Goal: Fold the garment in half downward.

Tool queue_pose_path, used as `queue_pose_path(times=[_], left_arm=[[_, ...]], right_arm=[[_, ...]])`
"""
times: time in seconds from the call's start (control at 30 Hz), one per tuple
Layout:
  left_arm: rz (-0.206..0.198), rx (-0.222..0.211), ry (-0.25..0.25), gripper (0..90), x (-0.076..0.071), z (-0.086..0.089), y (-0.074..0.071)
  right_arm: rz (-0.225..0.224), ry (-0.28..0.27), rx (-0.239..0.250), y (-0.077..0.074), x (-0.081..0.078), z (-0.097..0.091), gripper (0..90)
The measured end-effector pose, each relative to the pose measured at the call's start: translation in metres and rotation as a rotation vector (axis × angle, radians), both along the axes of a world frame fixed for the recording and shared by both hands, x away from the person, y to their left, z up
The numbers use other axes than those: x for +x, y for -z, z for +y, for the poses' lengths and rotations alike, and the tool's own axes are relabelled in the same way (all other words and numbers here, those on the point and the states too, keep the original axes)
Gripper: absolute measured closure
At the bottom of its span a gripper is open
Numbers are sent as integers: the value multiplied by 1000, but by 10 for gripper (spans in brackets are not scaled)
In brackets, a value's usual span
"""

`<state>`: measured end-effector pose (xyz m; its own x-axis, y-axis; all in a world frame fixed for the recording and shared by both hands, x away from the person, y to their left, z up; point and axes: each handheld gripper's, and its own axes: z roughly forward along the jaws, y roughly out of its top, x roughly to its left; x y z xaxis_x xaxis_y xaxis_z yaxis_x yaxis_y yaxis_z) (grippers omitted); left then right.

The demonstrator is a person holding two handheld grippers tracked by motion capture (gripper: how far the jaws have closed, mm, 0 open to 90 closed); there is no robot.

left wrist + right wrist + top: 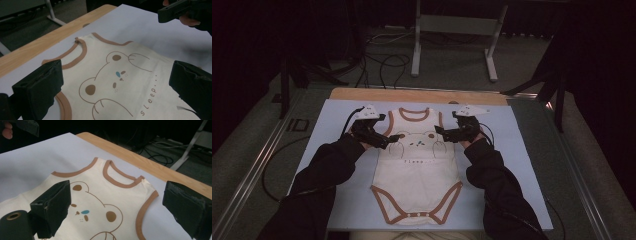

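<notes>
A cream baby bodysuit (416,172) with brown trim and a bear print lies flat on the pale blue mat (512,150), neck end away from the person. My left gripper (393,138) hovers over its left armhole, jaws wide apart with nothing between them. My right gripper (440,132) hovers over the right armhole, also open and empty. In the left gripper view the bodysuit (120,82) and its bear print lie between the jaws of my left gripper (116,92). In the right gripper view the neckline and right shoulder of the bodysuit (110,195) lie under my right gripper (117,210).
The mat covers a wooden table (417,95) whose far edge shows as a tan strip. Beyond it are white stand legs (416,50) and loose cables (382,65) on a grey floor. A metal rail (257,165) runs along the left side.
</notes>
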<state>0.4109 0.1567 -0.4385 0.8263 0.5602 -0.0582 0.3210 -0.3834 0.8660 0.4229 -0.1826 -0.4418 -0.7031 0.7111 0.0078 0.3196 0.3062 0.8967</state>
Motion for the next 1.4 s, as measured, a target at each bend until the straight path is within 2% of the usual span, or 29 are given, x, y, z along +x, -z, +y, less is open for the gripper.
queue_pose_path(times=[0.2,0.4,0.5,0.6,0.73,0.8,0.93,1.23,1.4], left_arm=[[11,-13,-21,2,8,4,4],[19,2,-33,3,19,5,10],[43,4,-38,3,24,4,14],[48,7,-47,3,29,3,18],[48,22,-45,3,36,1,24],[47,26,-48,3,40,1,27],[53,27,-65,3,49,2,32],[84,51,-108,4,68,2,50],[92,54,-130,14,76,1,54]], right_arm=[[16,12,-4,5,11,2,81],[32,16,3,13,23,5,81],[40,17,-4,16,28,7,81],[44,20,-12,20,33,9,81],[61,24,5,24,40,10,82],[59,23,-7,26,43,11,136],[78,26,3,30,51,11,131],[102,49,-24,43,65,12,131],[105,62,-35,44,74,13,141]])
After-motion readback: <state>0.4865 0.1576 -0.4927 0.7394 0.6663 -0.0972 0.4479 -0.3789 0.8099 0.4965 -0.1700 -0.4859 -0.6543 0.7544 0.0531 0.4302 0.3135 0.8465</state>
